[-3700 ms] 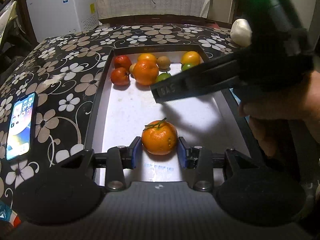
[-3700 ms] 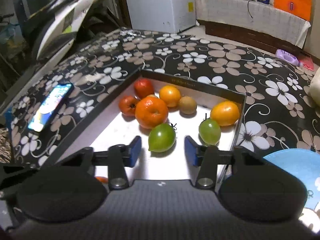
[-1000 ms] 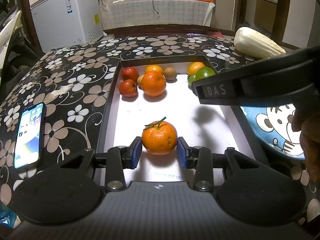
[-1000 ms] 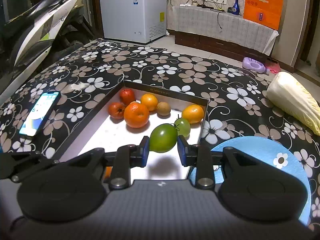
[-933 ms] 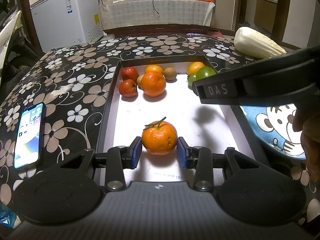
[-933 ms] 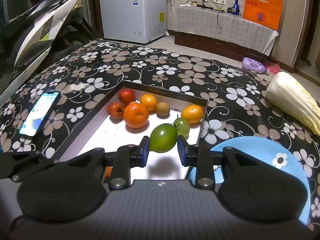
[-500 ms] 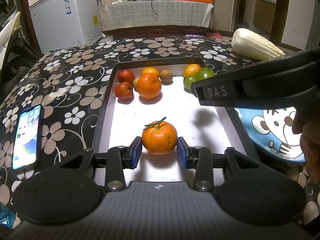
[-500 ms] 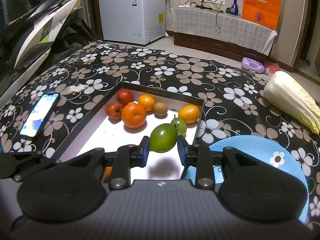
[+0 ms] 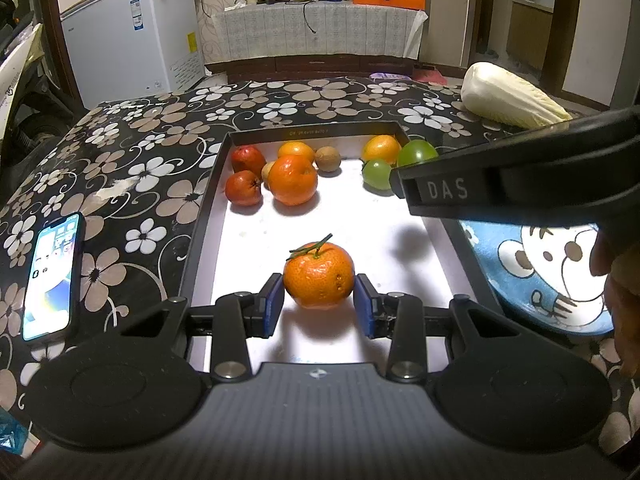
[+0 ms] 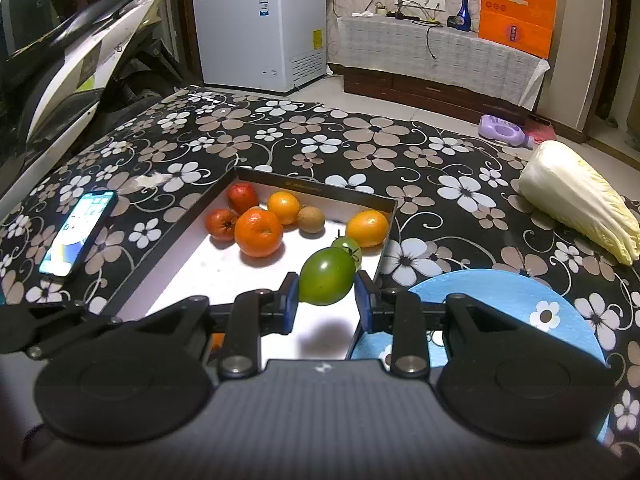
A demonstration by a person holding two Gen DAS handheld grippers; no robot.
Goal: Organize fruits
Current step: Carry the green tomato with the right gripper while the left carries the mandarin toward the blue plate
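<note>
My left gripper (image 9: 319, 306) is shut on an orange mandarin (image 9: 319, 276) with a green stem, held just above the near end of the white tray (image 9: 200, 232). My right gripper (image 10: 325, 298) is shut on a large green tomato (image 10: 326, 276), raised over the tray's (image 10: 180, 220) right side near its rim. In the left wrist view that green tomato (image 9: 416, 152) shows behind the right gripper's dark finger (image 9: 440, 192). At the tray's far end lie red tomatoes (image 9: 243, 188), a big orange (image 9: 293, 179), a kiwi (image 9: 327, 159) and a small green tomato (image 9: 376, 174).
A blue cartoon plate (image 10: 500, 300) lies right of the tray on the flowered black tablecloth. A lit phone (image 9: 52, 276) lies to the tray's left. A napa cabbage (image 10: 580, 200) rests at the far right. A person's hand (image 9: 620, 288) holds the right gripper.
Since the earliest frames my right gripper has closed on the green tomato and lifted it off the tray; both grippers have risen. Over the last second almost nothing has moved.
</note>
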